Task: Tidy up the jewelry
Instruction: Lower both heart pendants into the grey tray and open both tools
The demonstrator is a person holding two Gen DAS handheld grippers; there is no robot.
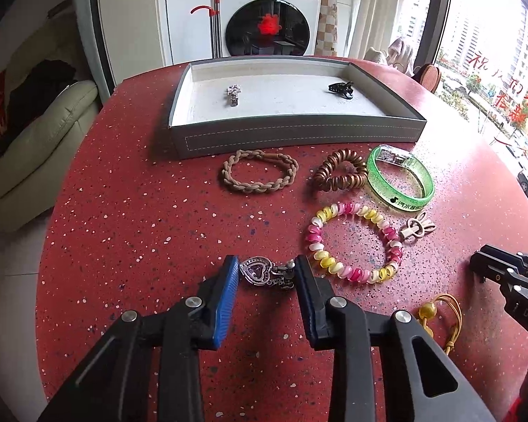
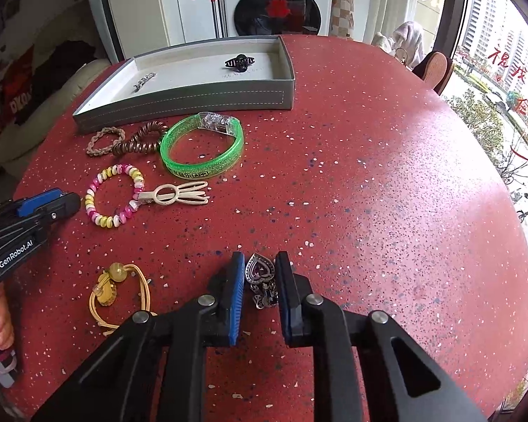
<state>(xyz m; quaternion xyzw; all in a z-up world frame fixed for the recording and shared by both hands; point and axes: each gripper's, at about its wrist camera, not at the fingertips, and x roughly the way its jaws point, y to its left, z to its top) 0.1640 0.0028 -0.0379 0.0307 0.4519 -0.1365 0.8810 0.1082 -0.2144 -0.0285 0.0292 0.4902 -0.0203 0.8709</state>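
Note:
A grey tray (image 1: 299, 133) with a white floor stands at the table's far side; it also shows in the right wrist view (image 2: 179, 103). It holds a silver clip (image 1: 233, 94) and a black claw clip (image 1: 341, 89). My left gripper (image 1: 266, 274) is shut on a silver heart clip (image 1: 264, 274), which spans the gap between its pads. My right gripper (image 2: 260, 274) is shut on a second silver heart clip (image 2: 261, 277). The left gripper (image 2: 49, 204) also shows at the left in the right wrist view.
On the red speckled table (image 2: 369, 176) lie a beige braided tie (image 1: 259, 176), a brown coil tie (image 1: 341, 175), a green bangle (image 1: 401, 182), a pink-yellow coil bracelet (image 1: 352, 242), a cream clip (image 2: 176, 192) and a yellow cord tie (image 2: 118, 290).

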